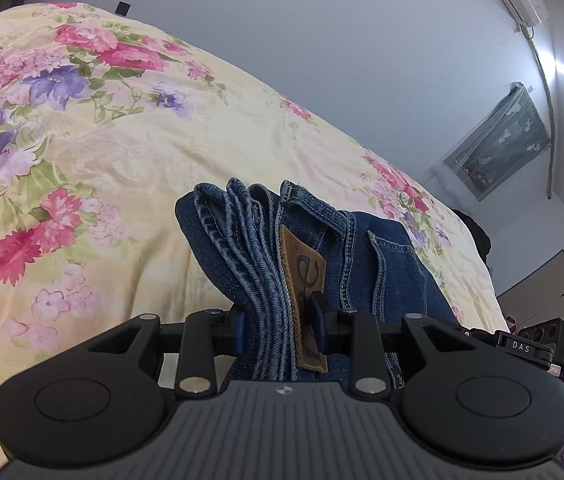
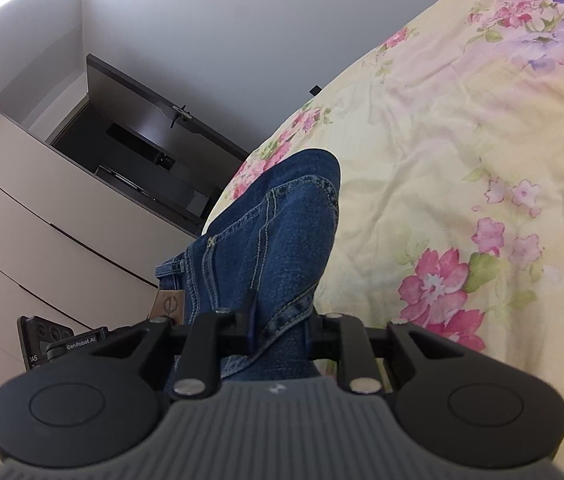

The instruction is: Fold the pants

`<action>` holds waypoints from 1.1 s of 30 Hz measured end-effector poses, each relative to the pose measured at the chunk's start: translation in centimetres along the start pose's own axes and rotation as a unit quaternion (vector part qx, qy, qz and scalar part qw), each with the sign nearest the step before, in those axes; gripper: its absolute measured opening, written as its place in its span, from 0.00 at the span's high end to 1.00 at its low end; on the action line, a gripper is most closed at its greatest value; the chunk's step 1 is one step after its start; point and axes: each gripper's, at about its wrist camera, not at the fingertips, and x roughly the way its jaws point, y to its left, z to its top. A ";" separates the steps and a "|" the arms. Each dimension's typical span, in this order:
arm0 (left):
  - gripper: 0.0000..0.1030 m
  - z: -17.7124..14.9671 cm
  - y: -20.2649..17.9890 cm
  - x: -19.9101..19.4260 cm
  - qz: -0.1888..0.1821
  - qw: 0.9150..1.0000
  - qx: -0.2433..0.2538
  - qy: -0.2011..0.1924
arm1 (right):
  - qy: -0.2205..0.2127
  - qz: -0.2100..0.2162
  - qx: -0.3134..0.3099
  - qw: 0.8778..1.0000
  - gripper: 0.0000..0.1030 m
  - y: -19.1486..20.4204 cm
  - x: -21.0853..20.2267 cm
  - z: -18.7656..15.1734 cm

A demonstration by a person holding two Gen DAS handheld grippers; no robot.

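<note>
Left gripper [image 1: 282,326] jaws are clamping the folded blue denim pants [image 1: 310,248] at the waistband layers; right gripper [image 2: 277,330] jaws are pinching another fold, above the floral yellow bedspread [image 1: 121,168].

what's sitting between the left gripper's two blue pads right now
The bunched waistband of the folded jeans, leather patch included, pinched by the left gripper; left wrist view.

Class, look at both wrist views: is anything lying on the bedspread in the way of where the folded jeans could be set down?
Nothing visible. Both the left gripper and right gripper are clamped on the jeans, and the floral bedspread ahead shows only bare fabric.
</note>
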 end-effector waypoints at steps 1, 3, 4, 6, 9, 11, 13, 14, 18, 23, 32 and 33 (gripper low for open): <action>0.67 0.2 0.8 0.4 0.001 1.000 -0.001 0.000 | 0.002 -0.002 -0.002 1.000 0.84 -0.1 0.7 0.1; 0.67 0.5 2.0 1.1 0.004 1.000 -0.001 0.001 | 0.008 -0.006 -0.005 1.000 0.84 -0.2 2.3 0.3; 0.67 0.6 2.7 1.5 0.004 1.000 -0.001 0.002 | 0.011 -0.009 -0.007 1.000 0.84 -0.4 3.0 0.4; 0.67 0.7 4.0 2.3 0.002 1.000 -0.008 0.004 | 0.016 -0.013 -0.009 1.000 0.84 -0.8 4.5 0.6; 0.67 0.6 6.0 3.7 0.006 1.000 -0.015 0.010 | 0.027 -0.022 -0.009 0.999 0.84 -1.9 6.5 0.5; 0.67 0.3 7.1 4.7 0.012 1.000 -0.018 0.018 | 0.038 -0.030 -0.007 0.999 0.84 -2.7 7.9 0.3; 0.66 -0.2 8.5 5.8 0.015 0.999 -0.023 0.029 | 0.050 -0.039 -0.001 0.998 0.84 -3.7 9.2 -0.1; 0.66 -0.5 9.0 6.1 0.014 0.999 -0.021 0.032 | 0.054 -0.043 0.002 0.998 0.84 -4.2 9.6 -0.3; 0.63 -0.8 9.8 6.6 0.009 0.999 -0.004 0.044 | 0.061 -0.058 0.004 0.996 0.84 -6.1 10.7 -1.2; 0.61 -1.0 9.9 7.1 0.014 0.998 0.002 0.054 | 0.066 -0.088 -0.032 0.993 0.82 -6.3 11.8 -1.7; 0.50 -1.7 6.2 3.8 0.110 0.991 0.050 0.052 | 0.084 -0.157 -0.098 0.979 0.67 -3.2 10.8 -1.2; 0.50 -2.1 5.6 2.9 0.125 0.989 0.063 0.048 | 0.082 -0.173 -0.124 0.974 0.64 -2.4 10.4 -1.5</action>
